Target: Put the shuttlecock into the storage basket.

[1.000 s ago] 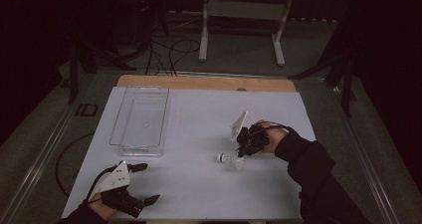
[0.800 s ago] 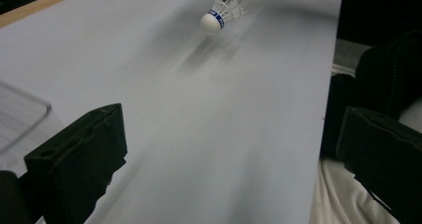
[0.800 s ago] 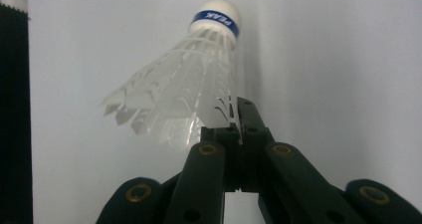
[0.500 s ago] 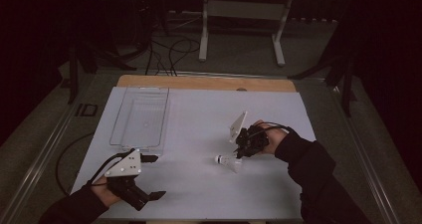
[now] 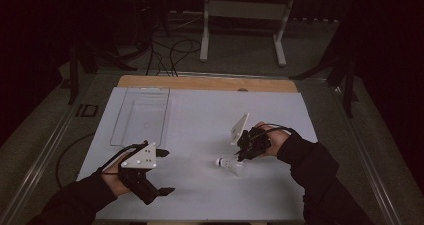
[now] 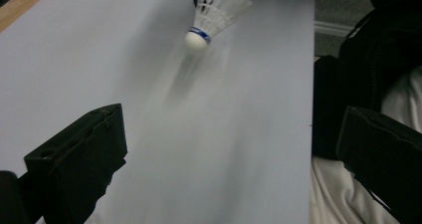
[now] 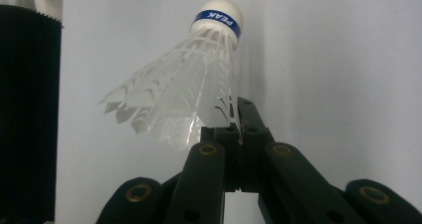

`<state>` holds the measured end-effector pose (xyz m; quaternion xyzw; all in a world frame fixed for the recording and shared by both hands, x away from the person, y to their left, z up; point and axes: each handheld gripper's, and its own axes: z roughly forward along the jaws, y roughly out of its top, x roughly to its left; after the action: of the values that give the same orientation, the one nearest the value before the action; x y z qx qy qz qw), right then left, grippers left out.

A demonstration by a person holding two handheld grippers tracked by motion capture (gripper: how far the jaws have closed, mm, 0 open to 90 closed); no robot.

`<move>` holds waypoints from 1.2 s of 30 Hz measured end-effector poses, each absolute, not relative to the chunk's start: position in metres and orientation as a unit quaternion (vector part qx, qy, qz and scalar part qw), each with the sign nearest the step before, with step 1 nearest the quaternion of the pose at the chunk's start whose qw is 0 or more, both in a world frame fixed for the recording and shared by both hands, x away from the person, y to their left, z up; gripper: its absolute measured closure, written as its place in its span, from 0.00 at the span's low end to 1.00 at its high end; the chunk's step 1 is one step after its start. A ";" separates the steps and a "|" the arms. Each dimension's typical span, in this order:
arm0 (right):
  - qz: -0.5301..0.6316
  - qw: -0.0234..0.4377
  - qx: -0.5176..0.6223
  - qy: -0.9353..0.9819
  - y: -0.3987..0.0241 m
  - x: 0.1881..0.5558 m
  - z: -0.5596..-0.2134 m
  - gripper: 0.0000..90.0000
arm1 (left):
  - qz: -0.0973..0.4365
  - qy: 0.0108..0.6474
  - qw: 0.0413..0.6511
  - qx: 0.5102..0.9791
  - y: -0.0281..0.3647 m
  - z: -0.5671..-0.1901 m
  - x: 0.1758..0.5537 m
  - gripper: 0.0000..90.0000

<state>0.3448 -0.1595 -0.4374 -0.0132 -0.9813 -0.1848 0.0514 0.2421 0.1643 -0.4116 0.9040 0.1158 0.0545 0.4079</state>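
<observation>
My right gripper (image 7: 238,115) pinches the skirt rim of the white plastic shuttlecock with a blue-banded cork (image 7: 185,89) low over the white table (image 5: 200,115), so I should lift gently, my left gripper (image 5: 162,171) gaping empty nearby.

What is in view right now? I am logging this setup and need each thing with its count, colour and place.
shuttlecock: one, white with a blue band, its skirt edge pinched by the right gripper, over the mat's right half
tray: one, clear, on the mat's far left
mat: one, white, covering the table
stand: one, white, on the floor beyond the table
left gripper: one, black, jaws open, near left
right gripper: one, black, shut on the shuttlecock
</observation>
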 end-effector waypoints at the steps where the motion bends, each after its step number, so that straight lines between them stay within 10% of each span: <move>1: -0.186 0.053 -0.014 -0.981 -0.159 0.345 -0.437 1.00 | 0.055 0.115 0.407 0.904 0.162 -0.411 0.243 0.00; 36: -0.216 0.074 0.021 -0.973 -0.143 0.334 -0.423 1.00 | 0.032 0.036 0.325 0.944 0.081 -0.411 0.278 0.00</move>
<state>0.3335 -0.1432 -0.4231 0.0212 -0.9734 -0.2156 0.0739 0.2781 0.0808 -0.4110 0.9444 0.0358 0.0316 0.3255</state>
